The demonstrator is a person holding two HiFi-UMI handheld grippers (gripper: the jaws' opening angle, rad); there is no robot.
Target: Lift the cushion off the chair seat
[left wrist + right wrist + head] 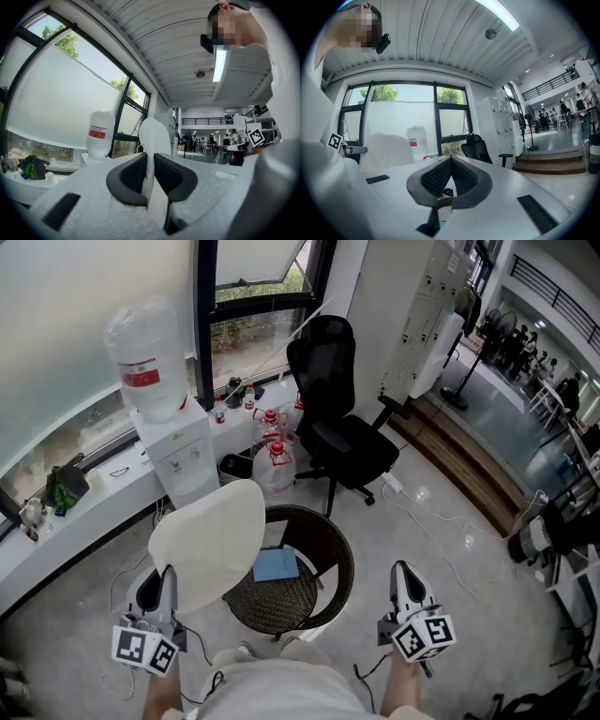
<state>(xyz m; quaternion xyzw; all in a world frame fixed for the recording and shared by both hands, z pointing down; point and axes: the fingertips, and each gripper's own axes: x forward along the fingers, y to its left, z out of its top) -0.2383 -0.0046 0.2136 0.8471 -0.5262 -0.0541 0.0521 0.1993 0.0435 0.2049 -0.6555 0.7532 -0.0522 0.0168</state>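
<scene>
Cushion (208, 545) — chair seat (278, 602) partly hidden

Cushion (208, 542): a cream-white, flat pad with rounded corners. It is raised clear of the seat and tilted, and its near edge is pinched between the closed jaws of the left gripper (167, 574). From the head view it covers the chair's left rim; along the left gripper it appears edge-on and upright. Chair (336, 554): a round tub of dark woven wicker, with its woven seat (281, 598) uncovered.
</scene>
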